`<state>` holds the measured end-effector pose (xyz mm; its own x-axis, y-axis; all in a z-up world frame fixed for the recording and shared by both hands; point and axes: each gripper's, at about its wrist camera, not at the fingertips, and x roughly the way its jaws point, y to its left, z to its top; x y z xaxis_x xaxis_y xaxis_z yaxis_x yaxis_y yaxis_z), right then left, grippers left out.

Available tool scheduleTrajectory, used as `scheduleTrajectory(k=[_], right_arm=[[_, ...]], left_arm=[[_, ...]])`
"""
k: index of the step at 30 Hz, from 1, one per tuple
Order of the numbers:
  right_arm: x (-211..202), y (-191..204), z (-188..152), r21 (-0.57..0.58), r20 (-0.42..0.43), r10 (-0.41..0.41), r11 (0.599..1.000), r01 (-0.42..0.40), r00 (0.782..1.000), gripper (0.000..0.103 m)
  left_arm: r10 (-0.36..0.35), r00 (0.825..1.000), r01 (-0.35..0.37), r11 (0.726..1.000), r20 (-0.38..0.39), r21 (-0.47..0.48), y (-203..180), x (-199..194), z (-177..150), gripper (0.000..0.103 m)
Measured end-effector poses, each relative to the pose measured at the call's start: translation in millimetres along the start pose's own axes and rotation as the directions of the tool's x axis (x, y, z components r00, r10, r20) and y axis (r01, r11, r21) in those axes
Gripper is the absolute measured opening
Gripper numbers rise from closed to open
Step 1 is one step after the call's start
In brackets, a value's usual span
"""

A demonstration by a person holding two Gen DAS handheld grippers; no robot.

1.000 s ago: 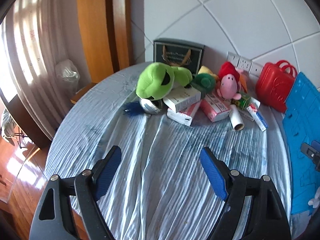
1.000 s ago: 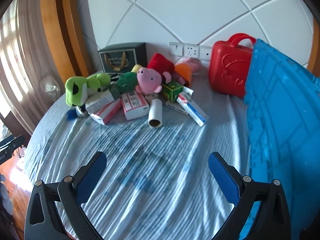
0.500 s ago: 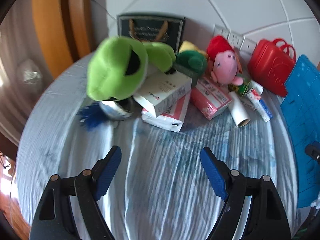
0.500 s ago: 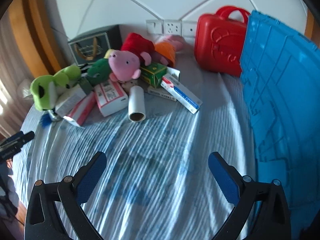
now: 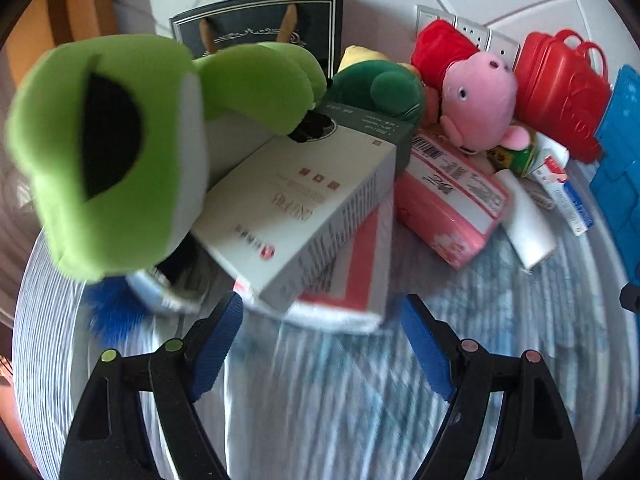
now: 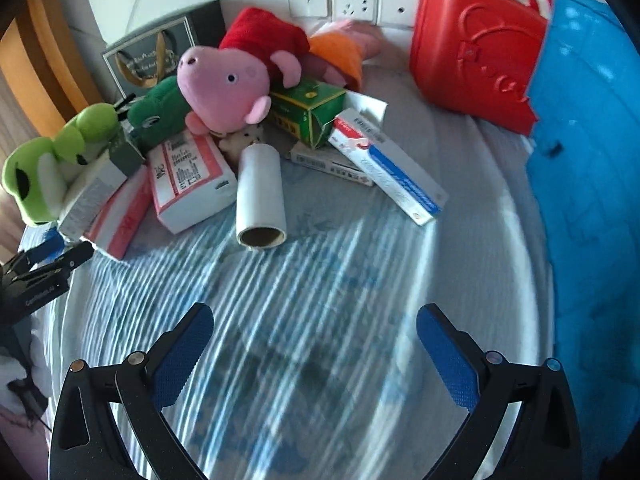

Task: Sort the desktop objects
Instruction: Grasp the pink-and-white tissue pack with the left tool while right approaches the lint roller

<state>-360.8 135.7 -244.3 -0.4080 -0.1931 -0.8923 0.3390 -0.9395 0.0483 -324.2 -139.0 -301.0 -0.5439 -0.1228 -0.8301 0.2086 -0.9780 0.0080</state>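
A heap of objects lies on a striped blue-white cloth. My left gripper (image 5: 320,308) stands open just in front of a white carton (image 5: 304,208) that rests on a red-and-white box (image 5: 352,276). A bright green frog plush (image 5: 108,140) leans over them. Behind are a dark green plush (image 5: 380,88), a pink pig plush (image 5: 476,100) and a pink tissue pack (image 5: 448,204). My right gripper (image 6: 314,316) hangs open over bare cloth, short of a white roll (image 6: 260,196) and a blue-white toothpaste box (image 6: 392,168). A green carton (image 6: 308,112) sits behind the roll.
A red plastic case (image 6: 472,52) stands at the back right beside a blue plastic crate (image 6: 588,160). A dark gift bag (image 5: 264,24) leans on the white padded wall, near wall sockets (image 6: 352,2). A blue fluffy thing (image 5: 112,312) lies under the frog.
Both grippers have dropped and closed in on the heap. The left one now sits right at the white carton; the right one has come nearer the roll. Jaws unchanged.
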Motion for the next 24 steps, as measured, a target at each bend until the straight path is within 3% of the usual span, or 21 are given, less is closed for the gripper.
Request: scheduleTrajectory(k=[4, 9, 11, 15, 17, 18, 24], right_arm=[[23.5, 10.1, 11.2, -0.024, -0.014, 0.002, 1.0, -0.002, 1.0, 0.103], [58.2, 22.5, 31.0, -0.049, -0.032, -0.004, 0.999, 0.003, 0.999, 0.103], [75.4, 23.4, 42.0, -0.032, -0.045, -0.01, 0.999, 0.008, 0.999, 0.103], [99.6, 25.1, 56.1, -0.013, -0.077, -0.004, 1.0, 0.003, 0.997, 0.101], [103.9, 29.7, 58.2, -0.043, -0.074, -0.034, 0.999, 0.031, 0.997, 0.076], [104.5, 34.5, 58.3, -0.069, -0.07, -0.032, 0.997, 0.027, 0.997, 0.053], [96.3, 45.4, 40.2, -0.111, -0.095, -0.019, 0.994, 0.008, 0.995, 0.046]], left_arm=[[0.002, 1.0, -0.002, 1.0, -0.004, 0.014, 2.8, 17.7, 7.9, 0.084], [0.037, 0.999, -0.037, 0.999, -0.018, 0.033, -2.4, 40.4, 21.9, 0.095], [0.022, 0.998, -0.022, 1.0, -0.054, 0.004, -0.6, 53.4, 26.3, 0.095], [0.015, 0.998, -0.016, 1.0, -0.053, -0.023, 0.4, 54.4, 28.4, 0.092], [0.008, 0.998, -0.009, 1.0, -0.058, -0.026, 0.0, 51.0, 25.1, 0.091], [0.013, 0.998, -0.015, 1.0, -0.064, -0.028, -1.2, 48.6, 21.8, 0.091], [0.004, 0.993, -0.01, 0.999, -0.117, -0.05, -9.0, 24.2, -13.8, 0.091]])
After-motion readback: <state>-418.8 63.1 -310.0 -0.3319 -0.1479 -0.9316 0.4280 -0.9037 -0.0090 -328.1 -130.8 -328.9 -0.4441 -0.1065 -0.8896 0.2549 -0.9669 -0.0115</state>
